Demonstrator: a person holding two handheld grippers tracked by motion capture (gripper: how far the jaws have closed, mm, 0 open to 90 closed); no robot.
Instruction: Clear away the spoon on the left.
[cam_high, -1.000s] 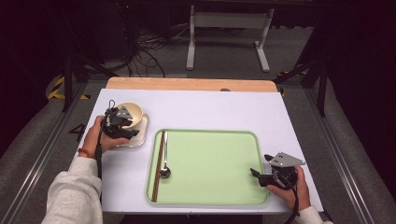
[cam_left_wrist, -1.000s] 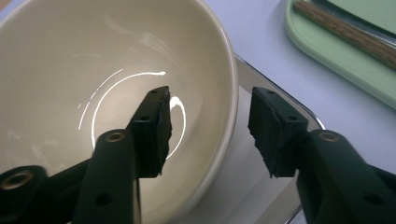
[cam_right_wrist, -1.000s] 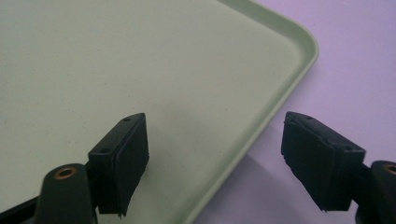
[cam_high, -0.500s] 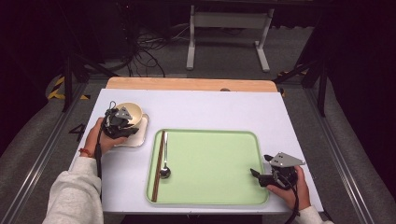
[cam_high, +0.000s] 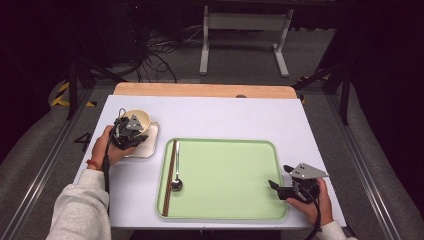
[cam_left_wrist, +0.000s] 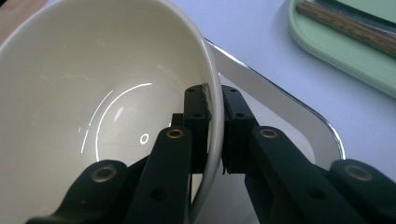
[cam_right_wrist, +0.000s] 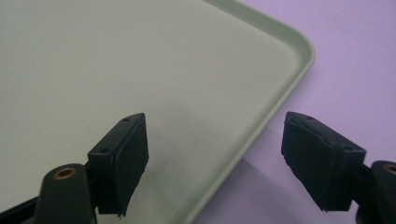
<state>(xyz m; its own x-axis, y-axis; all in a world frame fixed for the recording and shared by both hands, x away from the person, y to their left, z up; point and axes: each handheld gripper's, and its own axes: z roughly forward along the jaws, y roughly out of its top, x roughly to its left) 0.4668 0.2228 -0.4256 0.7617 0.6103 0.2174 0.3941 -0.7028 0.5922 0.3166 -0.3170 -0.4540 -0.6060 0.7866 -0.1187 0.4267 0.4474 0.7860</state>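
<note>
Gripping the rim of a cream bowl (cam_left_wrist: 93, 93), the left gripper (cam_left_wrist: 214, 100) is seen with its fingers (cam_left_wrist: 195, 121) having just been closing; one pad is set inside the wall, the other outside, and the rim is pinched between them. In the high view the bowl (cam_high: 141, 118) is placed on a small white dish (cam_high: 150, 142) at the left of the white desk (cam_high: 225, 117), just beside the green tray (cam_high: 225, 175). The left gripper (cam_high: 131, 131) is held over the bowl's near edge by the left hand (cam_high: 107, 147).

Chopsticks (cam_high: 170, 175) and a metal spoon (cam_high: 176, 182) are laid along the tray's left side, lengthwise, touching or nearly so.

The right gripper (cam_high: 275, 186) is held at the tray's near right corner by the right hand (cam_high: 312, 202). In the right gripper view its fingers (cam_right_wrist: 123, 154) are spread well apart, with nothing between them but the tray rim (cam_right_wrist: 261, 126) and desk surface below; one pad is over the tray, the other over the desk.
</note>
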